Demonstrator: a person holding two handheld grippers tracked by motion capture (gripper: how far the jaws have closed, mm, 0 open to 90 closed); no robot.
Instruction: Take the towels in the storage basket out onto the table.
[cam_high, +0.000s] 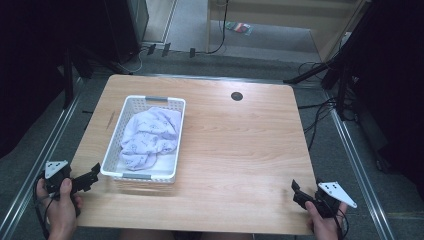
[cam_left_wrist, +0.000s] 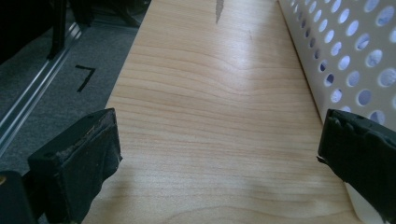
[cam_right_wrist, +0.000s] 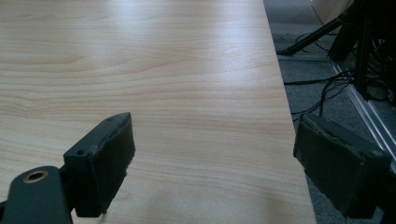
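Observation:
A white perforated basket (cam_high: 112, 150) stands on the left half of the wooden table (cam_high: 240, 145), with a crumpled pale lilac cloth (cam_high: 150, 136) inside. My left gripper (cam_high: 86, 179) rests at the table's front left edge, just left of the basket's near corner, open with nothing between its jaws. In the left gripper view the basket wall (cam_left_wrist: 355, 56) rises at the right, close to the right jaw. At the front right corner my right gripper (cam_high: 306, 192) is open over bare wood, with nothing between its jaws, as the right gripper view (cam_right_wrist: 212, 158) shows.
A round dark cable hole (cam_high: 237, 96) sits near the table's far edge. Metal rails (cam_high: 350, 145) run along both sides on the grey carpet. Cables and black stand legs (cam_high: 345, 85) lie off the right side. The table's right edge (cam_right_wrist: 285, 112) is close to my right gripper.

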